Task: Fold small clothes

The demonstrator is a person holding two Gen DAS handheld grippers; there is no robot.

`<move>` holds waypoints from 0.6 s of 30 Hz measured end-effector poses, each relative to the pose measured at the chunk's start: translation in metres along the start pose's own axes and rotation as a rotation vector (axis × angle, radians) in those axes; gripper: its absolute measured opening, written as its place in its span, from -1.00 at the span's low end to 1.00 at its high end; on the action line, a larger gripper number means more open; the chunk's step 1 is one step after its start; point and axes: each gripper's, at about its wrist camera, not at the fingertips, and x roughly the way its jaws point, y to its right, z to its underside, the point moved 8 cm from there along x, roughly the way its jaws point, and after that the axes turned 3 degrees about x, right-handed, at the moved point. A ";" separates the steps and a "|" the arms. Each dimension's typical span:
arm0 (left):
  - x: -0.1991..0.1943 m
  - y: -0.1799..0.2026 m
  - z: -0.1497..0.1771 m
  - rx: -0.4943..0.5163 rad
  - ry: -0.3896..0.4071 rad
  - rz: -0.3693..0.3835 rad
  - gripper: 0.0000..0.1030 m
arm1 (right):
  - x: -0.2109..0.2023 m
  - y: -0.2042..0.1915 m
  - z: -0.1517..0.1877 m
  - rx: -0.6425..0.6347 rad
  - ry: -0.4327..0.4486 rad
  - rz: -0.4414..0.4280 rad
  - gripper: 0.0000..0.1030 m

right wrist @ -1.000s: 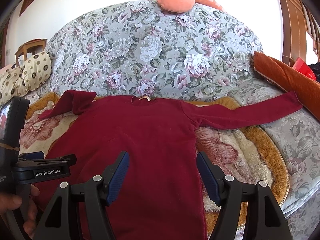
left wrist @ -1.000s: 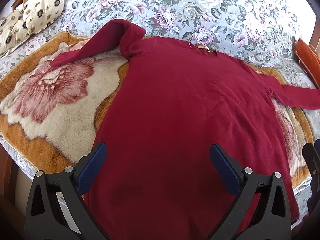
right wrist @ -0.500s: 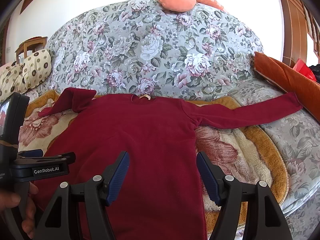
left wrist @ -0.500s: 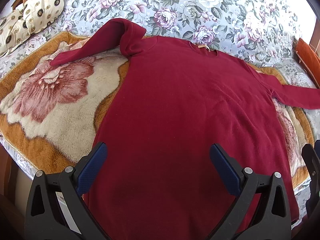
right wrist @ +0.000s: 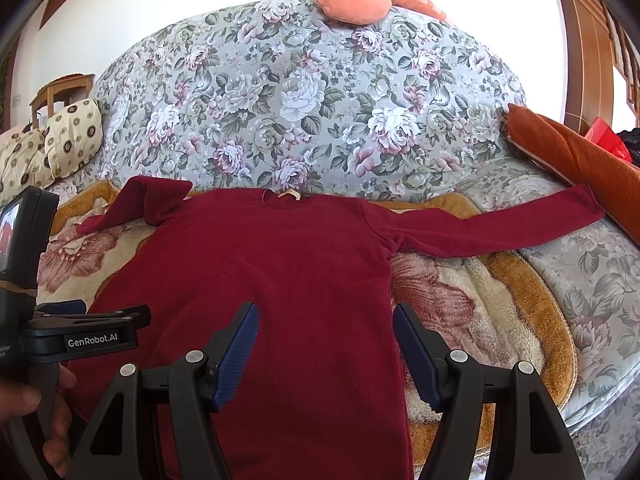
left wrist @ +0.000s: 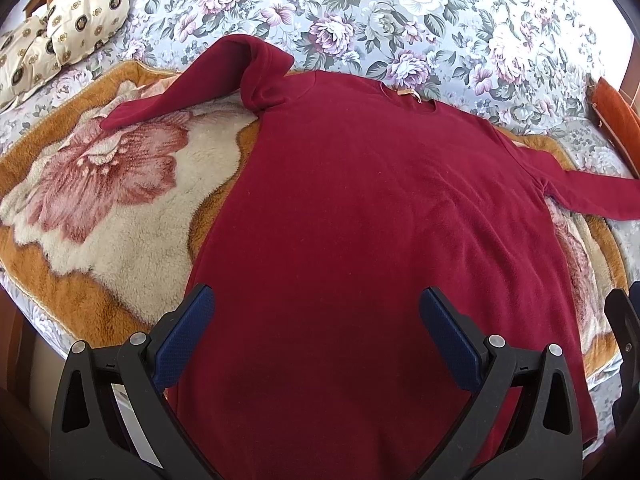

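Note:
A dark red long-sleeved top (left wrist: 360,220) (right wrist: 280,272) lies flat, neck away from me, on a fluffy flower-patterned blanket (left wrist: 100,184) (right wrist: 460,292) spread over a sofa seat. Its left sleeve (left wrist: 192,84) is bent back on itself near the shoulder; its right sleeve (right wrist: 492,220) stretches straight out to the right. My left gripper (left wrist: 316,316) hovers open above the lower body of the top, nothing between its blue pads. My right gripper (right wrist: 324,332) is open too, above the top's lower right side. The left gripper's body (right wrist: 80,336) shows at the right wrist view's left edge, held by a hand (right wrist: 24,404).
The floral sofa back (right wrist: 312,100) rises behind the top, with an orange-pink cushion (right wrist: 352,0) on it. Cream patterned pillows (left wrist: 60,36) (right wrist: 52,144) lie at the far left, an orange bolster (right wrist: 580,160) at the right. The seat's front edge runs lower left (left wrist: 36,320).
Almost nothing: both grippers stay open over the top's lower part; the views drift only slightly, with the left gripper's body shifting a little in the right wrist view.

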 end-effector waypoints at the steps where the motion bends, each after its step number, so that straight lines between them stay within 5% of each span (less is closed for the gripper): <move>1: 0.000 0.000 0.000 0.000 0.000 0.000 0.99 | 0.000 0.000 0.000 0.000 0.000 0.000 0.30; 18: 0.003 0.005 0.003 0.018 -0.028 0.019 0.99 | -0.003 0.001 -0.004 -0.001 0.004 0.018 0.31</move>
